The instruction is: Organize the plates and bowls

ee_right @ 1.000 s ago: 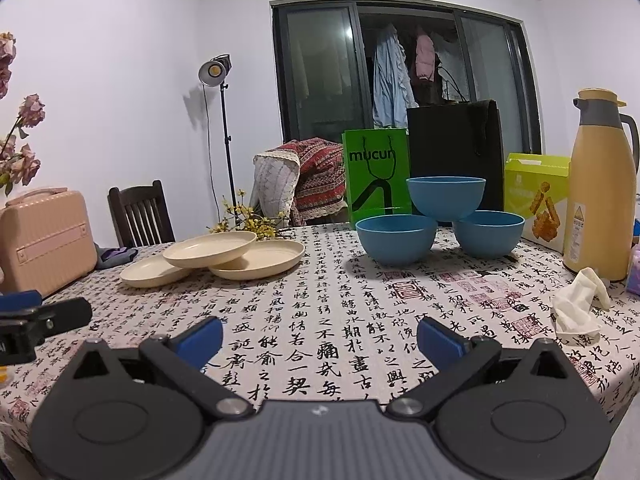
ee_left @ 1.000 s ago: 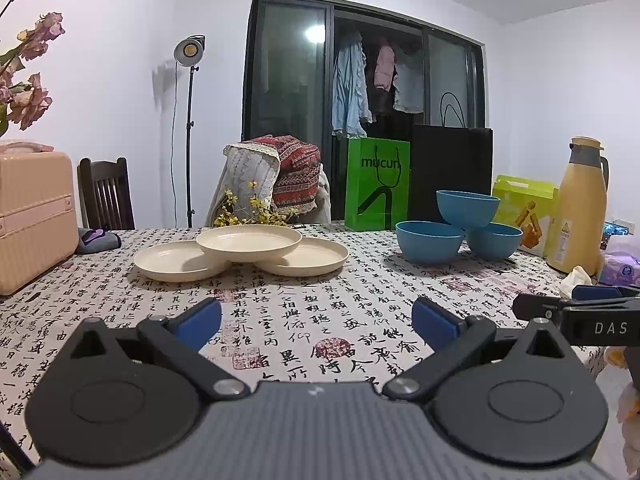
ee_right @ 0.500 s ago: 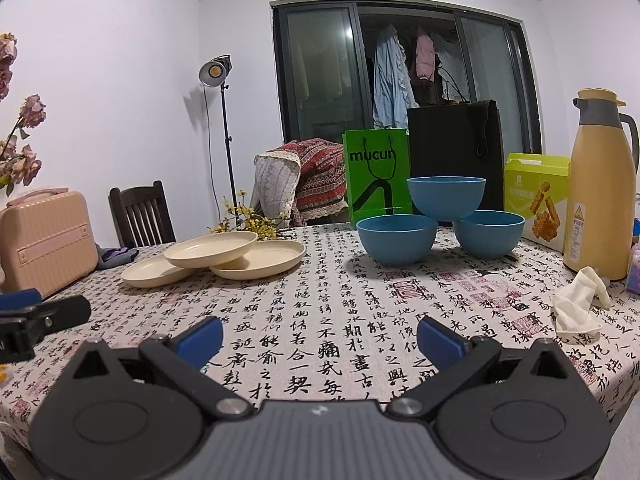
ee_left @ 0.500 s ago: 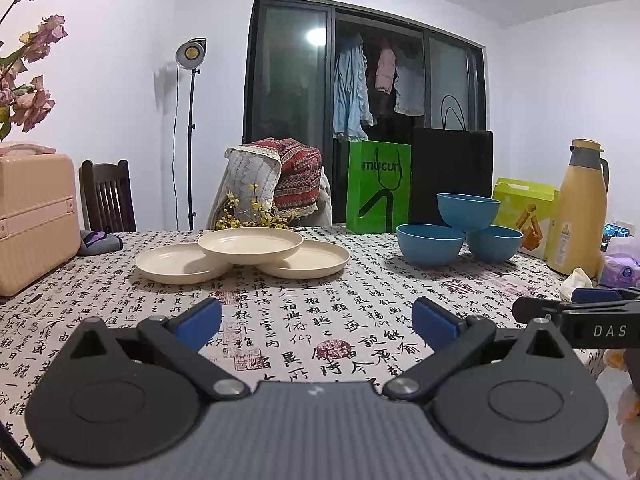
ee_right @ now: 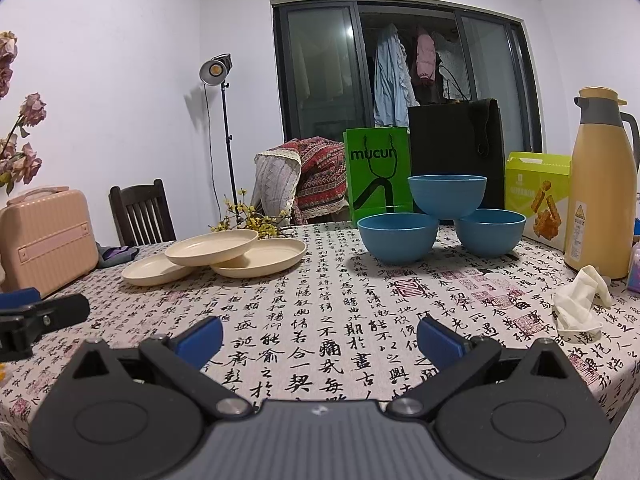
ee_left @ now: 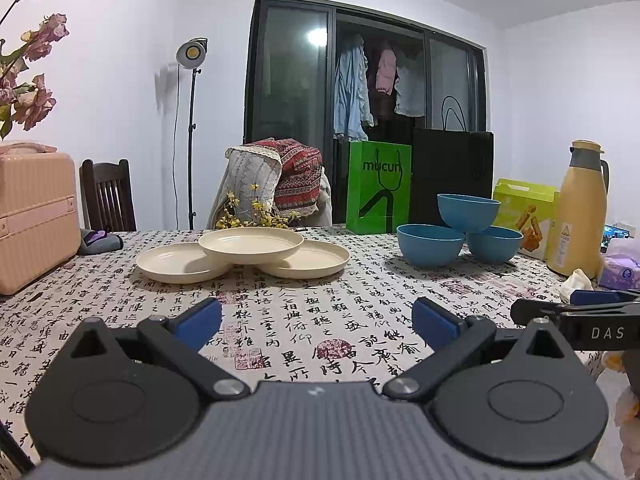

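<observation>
Cream plates [ee_left: 243, 254] and blue bowls [ee_left: 458, 228] well beyond both wide-spread, empty grippers, left gripper [ee_left: 316, 320], right gripper [ee_right: 320, 338]

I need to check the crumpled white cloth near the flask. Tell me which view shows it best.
The right wrist view. There the cloth lies whole on the table, beside the flask. In the left wrist view only its top shows, behind the right gripper at the frame's right edge.
</observation>
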A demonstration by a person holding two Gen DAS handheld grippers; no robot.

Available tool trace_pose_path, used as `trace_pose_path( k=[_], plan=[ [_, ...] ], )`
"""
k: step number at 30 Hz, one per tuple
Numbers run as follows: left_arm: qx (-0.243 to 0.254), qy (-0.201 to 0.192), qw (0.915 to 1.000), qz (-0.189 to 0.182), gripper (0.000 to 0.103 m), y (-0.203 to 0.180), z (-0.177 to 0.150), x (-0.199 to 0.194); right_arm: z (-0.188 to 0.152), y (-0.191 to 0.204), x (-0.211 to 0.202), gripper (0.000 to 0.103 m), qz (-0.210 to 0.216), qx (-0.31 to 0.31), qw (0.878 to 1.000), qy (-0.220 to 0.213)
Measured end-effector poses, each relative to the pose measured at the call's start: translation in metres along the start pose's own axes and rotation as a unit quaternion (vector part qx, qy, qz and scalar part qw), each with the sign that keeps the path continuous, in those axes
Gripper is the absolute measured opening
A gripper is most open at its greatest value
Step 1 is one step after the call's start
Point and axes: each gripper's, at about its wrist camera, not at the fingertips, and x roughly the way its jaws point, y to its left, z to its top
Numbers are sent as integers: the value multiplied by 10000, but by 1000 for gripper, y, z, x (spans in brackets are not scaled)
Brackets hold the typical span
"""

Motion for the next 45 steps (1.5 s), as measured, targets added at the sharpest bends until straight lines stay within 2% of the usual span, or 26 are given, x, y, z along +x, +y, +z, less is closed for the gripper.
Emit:
trace_pose_path(
  k=[15, 33, 45],
  plan=[
    [-4, -3, 10000, -5, 103, 1, 0, 0, 0, 1, 0, 103, 4, -3, 10000, 4],
    [-110, -204, 9997, -49, 103, 7, 4, -11, 1, 13, 0, 103, 75, -10, 10000, -47],
    [-95, -433, 9990, 16, 103, 28, 27, -3, 21, 18, 18, 103, 216, 51, 9998, -21]
  ],
)
